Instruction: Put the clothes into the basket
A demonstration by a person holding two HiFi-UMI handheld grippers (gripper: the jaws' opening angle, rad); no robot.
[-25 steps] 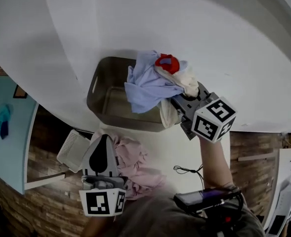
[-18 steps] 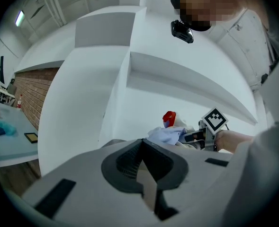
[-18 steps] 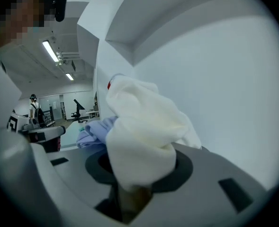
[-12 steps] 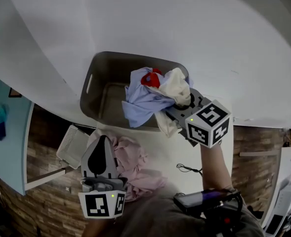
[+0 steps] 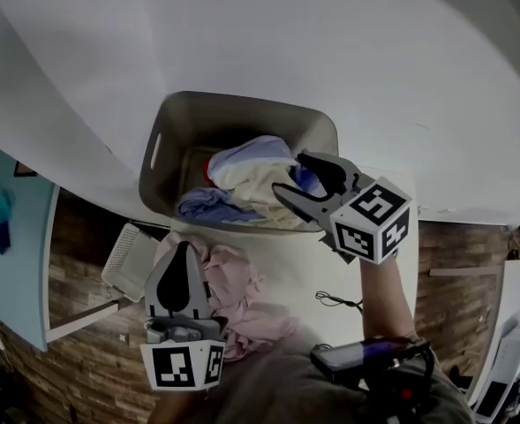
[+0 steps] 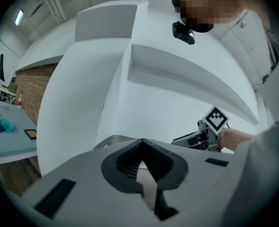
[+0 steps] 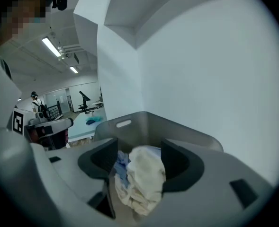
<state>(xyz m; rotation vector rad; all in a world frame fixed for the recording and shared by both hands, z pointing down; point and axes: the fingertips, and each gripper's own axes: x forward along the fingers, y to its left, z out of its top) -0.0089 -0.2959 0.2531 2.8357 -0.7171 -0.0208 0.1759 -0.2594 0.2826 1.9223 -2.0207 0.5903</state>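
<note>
Right gripper [image 5: 288, 173] at the near right rim of the basket [image 5: 167, 140], pointed down into it. Its jaws had just been opening and stood about half apart. The bundle [image 5: 251, 179] lay between them but the pads did not appear to press on it; it rested in the basket.

Bundle: cream cloth on top, pale blue beneath, a bit of red at the left edge. Crumpled and full of folds.

Left gripper [image 5: 182, 247] had its jaws closed together with nothing between them. It hovered level over the pink clothes [image 5: 242, 294], which lay heaped on the white table [image 5: 295, 263] just outside the basket's near wall.

Handling, judged: the clothes were light, soft and limp. They would drape and trail, and a corner could snag on the rim. No breakage risk. Best hold was a thick raised fold near the heap's middle, pinched deep so several layers came up together; an edge grip would likely shed the rest.

Basket: grey, smooth, probably rigid plastic, with rounded corners, flared walls and a handle slot [image 5: 156, 151] in the left end.
</note>
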